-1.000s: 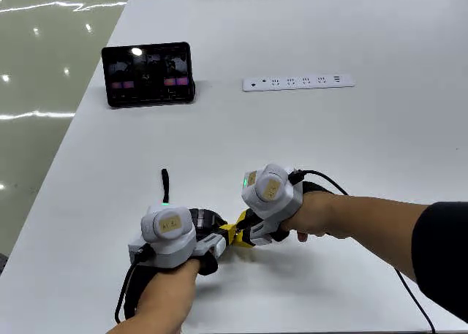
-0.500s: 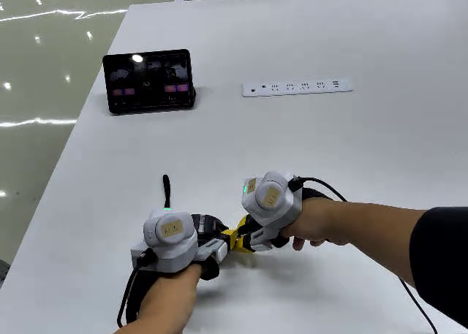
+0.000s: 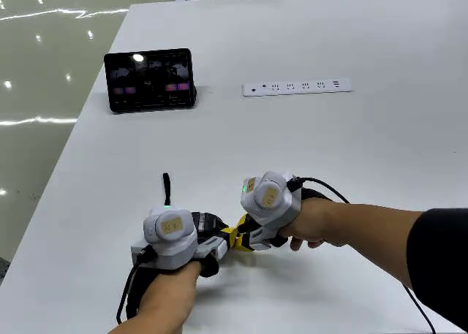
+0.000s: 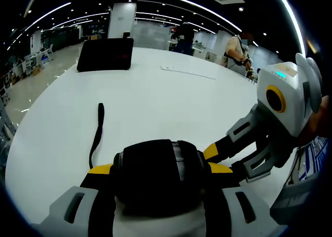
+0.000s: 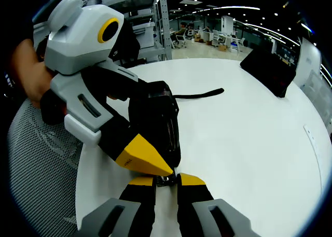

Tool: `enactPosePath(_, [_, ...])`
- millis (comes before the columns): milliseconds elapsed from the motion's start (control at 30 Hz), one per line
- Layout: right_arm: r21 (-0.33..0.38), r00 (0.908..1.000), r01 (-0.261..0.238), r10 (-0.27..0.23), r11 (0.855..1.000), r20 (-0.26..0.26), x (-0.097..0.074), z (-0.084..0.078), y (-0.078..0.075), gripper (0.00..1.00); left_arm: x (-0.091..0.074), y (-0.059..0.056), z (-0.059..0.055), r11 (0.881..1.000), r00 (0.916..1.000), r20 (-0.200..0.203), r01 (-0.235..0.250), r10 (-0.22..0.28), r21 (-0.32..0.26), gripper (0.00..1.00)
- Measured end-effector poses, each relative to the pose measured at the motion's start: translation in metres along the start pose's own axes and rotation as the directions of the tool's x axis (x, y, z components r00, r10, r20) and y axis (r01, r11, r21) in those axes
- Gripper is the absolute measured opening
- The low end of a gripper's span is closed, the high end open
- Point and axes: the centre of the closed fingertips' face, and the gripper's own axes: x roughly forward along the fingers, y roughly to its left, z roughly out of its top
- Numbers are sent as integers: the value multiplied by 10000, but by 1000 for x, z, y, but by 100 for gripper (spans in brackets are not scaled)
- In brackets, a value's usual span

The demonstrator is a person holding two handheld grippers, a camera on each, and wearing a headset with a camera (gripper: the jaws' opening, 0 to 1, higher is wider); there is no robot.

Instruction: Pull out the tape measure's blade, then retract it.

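Since my right gripper (image 4: 215, 159) has its yellow-tipped jaws drawn almost together on the small metal end hook (image 5: 167, 180), which I take for the blade's tip, at the mouth of the black round-bodied tape measure (image 4: 155, 164), the first risk I see is that thin pinch slipping. The hook is small and smooth, and a pull off the blade's line could strip it from the jaws.

My left gripper (image 3: 219, 240) is clamped across the case, which rests on the white table (image 3: 329, 151) near its front left part. That case is rounded, so I judge a hard tug might twist it in the jaws or drag it along. If the blade comes free while drawn out, it would whip back.

The black wrist strap (image 3: 165, 186) trails away from the case and looks clear of the jaws.

For room, the table's left edge lies near the left gripper, while the broad open surface is to the right. The black tablet (image 3: 150, 78) and the white power strip (image 3: 296, 86) sit well apart at the back.
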Motion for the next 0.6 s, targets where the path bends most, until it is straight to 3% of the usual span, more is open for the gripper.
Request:
enactPosePath(200, [-73, 9996, 237, -238, 9997, -158, 1, 1, 2, 12, 0, 0, 0, 9999, 9999, -5, 130, -130, -29, 66])
enactPosePath(367, [358, 9978, 662, -658, 9972, -125, 0, 0, -1, 13, -3, 1, 4, 9988, 9988, 24, 492, -492, 50, 65])
enactPosePath(533, [435, 9952, 968, -972, 9944, 66, -9, 3, -5, 16, -9, -2, 17, 9945, 9947, 247, 987, -997, 362, 64])
enactPosePath(600, [435, 9935, 1076, -1090, 9932, 316, -16, 7, -6, 16, -10, -7, 23, 9884, 9891, 395, 1392, -1417, 605, 68])
